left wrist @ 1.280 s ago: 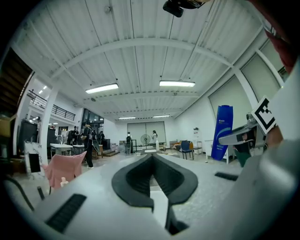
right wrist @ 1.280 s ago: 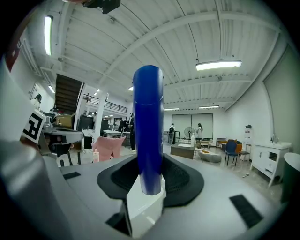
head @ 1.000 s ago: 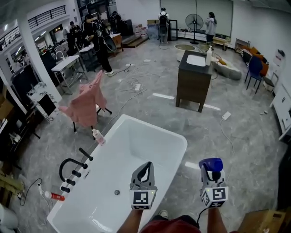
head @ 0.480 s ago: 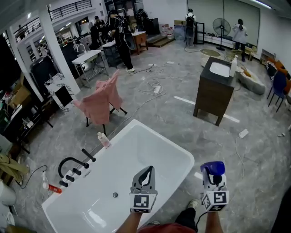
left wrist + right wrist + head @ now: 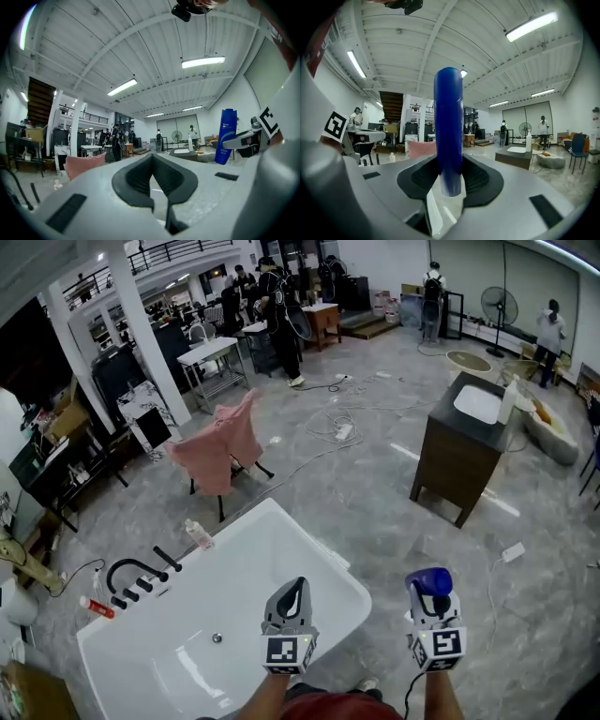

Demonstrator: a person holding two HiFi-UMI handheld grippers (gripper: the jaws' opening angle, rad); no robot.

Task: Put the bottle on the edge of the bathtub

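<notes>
A white bathtub (image 5: 309, 542) stands on the grey floor below and left of me. My right gripper (image 5: 430, 596) is shut on a blue bottle (image 5: 429, 581), which stands up between its jaws (image 5: 448, 131). It hangs over the floor just right of the tub's near right corner. The same blue bottle (image 5: 226, 136) shows at the right in the left gripper view. My left gripper (image 5: 293, 596) is shut with nothing in it, its tips meeting (image 5: 152, 157), and hovers over the tub's near rim.
On the tub's left rim are a black tap (image 5: 131, 573), a small pale bottle (image 5: 198, 534) and a red-capped bottle (image 5: 96, 607). A chair draped in pink cloth (image 5: 220, 446) stands beyond. A dark vanity with a basin (image 5: 466, 446) is at the right. People stand far off.
The head view has swung left and the tub now lies further to the left. Both grippers keep their places low in the view, with the bottle still held.
</notes>
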